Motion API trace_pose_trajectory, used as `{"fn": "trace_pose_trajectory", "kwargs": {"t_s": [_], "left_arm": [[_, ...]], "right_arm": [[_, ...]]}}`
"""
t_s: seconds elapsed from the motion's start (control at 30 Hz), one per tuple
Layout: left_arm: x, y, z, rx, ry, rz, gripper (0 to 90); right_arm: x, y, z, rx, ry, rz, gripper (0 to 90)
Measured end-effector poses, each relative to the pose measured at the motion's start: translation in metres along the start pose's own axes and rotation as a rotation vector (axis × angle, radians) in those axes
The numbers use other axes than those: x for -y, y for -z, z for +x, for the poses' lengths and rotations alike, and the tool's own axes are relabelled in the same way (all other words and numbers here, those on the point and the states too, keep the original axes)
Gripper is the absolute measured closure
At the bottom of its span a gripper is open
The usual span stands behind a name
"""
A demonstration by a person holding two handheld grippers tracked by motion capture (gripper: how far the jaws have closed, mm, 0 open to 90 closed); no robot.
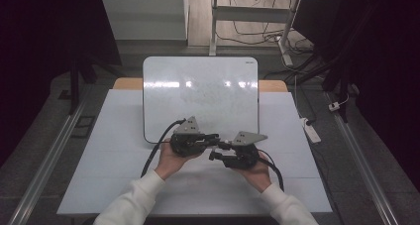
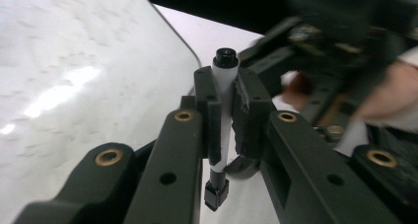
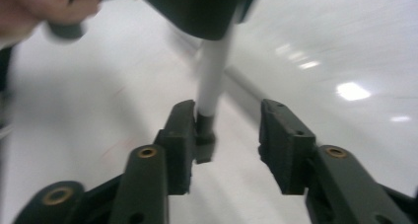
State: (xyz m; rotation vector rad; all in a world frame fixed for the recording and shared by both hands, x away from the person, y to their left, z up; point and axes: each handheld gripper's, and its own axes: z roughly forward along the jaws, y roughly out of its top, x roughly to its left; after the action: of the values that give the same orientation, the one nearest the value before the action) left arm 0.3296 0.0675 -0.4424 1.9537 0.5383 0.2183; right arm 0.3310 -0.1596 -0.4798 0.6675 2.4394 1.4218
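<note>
Left gripper clamps a white marker above the whiteboard. Right gripper is spread wide, one jaw touching the marker's black end.

No legible text, label or number anywhere.

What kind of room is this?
Probably a lab or recording workshop: a white-covered table holding a whiteboard, dark curtains on both sides, and loose cables and a power strip on the floor.
</note>
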Motion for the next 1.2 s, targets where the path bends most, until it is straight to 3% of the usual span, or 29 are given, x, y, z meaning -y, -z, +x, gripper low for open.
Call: {"fn": "trace_pose_trajectory", "kwargs": {"t_s": [0.1,0.2,0.4,0.6,0.8,1.0,1.2], "left_arm": [[0.001,0.000,0.001,-0.040,0.036,-0.015,81.6],[0.001,-0.003,-0.001,-0.061,0.045,-0.019,81.6],[0.000,-0.008,-0.007,-0.076,0.050,-0.032,81.6],[0.001,-0.012,-0.009,-0.096,0.054,-0.045,81.5],[0.004,-0.014,-0.010,-0.106,0.072,-0.056,81.4],[0.005,-0.015,-0.010,-0.093,0.081,-0.068,79.9],[0.005,-0.008,-0.006,-0.099,0.083,-0.080,59.0]], "right_arm": [[0.003,0.008,0.016,0.170,0.007,-0.062,54.3],[0.002,0.010,0.029,0.252,-0.001,-0.098,54.8],[0.000,0.002,0.044,0.343,0.001,-0.110,60.2],[0.001,-0.003,0.044,0.369,0.004,-0.112,76.9],[0.001,-0.002,0.037,0.368,-0.016,-0.103,80.7],[0.000,0.000,0.035,0.368,0.003,-0.094,80.9],[-0.002,0.006,0.029,0.381,-0.002,-0.103,80.9]]}}
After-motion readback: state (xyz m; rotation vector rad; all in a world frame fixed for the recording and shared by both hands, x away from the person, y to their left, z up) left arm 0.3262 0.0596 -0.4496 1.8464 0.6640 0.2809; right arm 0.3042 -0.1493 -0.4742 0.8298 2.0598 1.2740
